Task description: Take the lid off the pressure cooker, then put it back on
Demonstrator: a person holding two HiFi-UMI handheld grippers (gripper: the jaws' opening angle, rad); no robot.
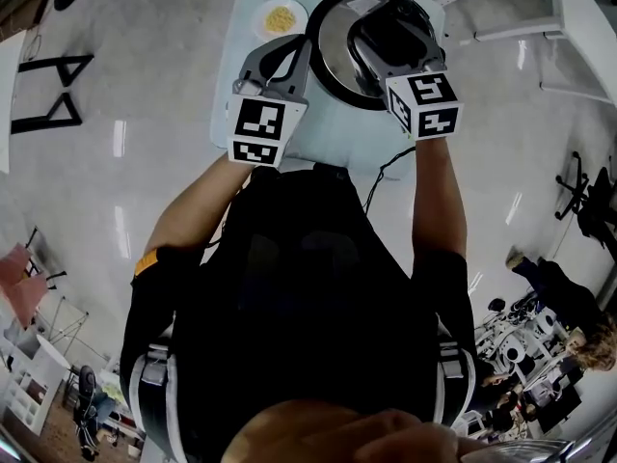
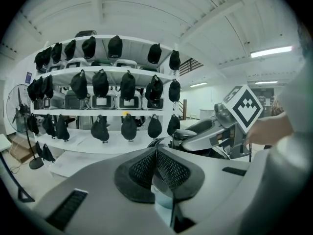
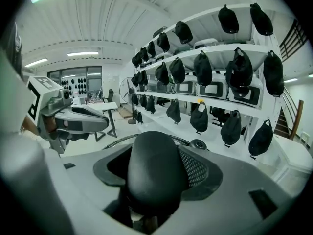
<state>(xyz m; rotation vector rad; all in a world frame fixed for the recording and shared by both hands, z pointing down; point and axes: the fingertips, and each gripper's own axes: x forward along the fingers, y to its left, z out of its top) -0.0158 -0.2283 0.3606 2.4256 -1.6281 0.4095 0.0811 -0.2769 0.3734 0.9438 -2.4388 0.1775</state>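
A glossy grey floor (image 1: 145, 85) spreads around a pale worktop (image 1: 328, 131), and both gripper views show white shelves (image 2: 112, 72) hung with rows of black bags. On the worktop I see the round steel lid (image 1: 333, 61) of the pressure cooker, with a small white plate (image 1: 260, 24) of yellow food (image 1: 281, 16) just beside it at the far left. I cannot tell from here whether the lid is seated on the pot or raised off it.

My right tongs (image 3: 155, 166) are over the middle of the lid and are clamped on its black, rounded handle (image 3: 154, 180), which fills the space between the two mesh pads. The lid's rim shows as a thin arc behind the handle.

My left tongs (image 2: 156, 153) are closed, pad against pad, with nothing between them. In the head view they sit at the lid's left edge; I cannot tell if they touch it. From the left gripper view, the right tongs' body and marker cube show off to the right.
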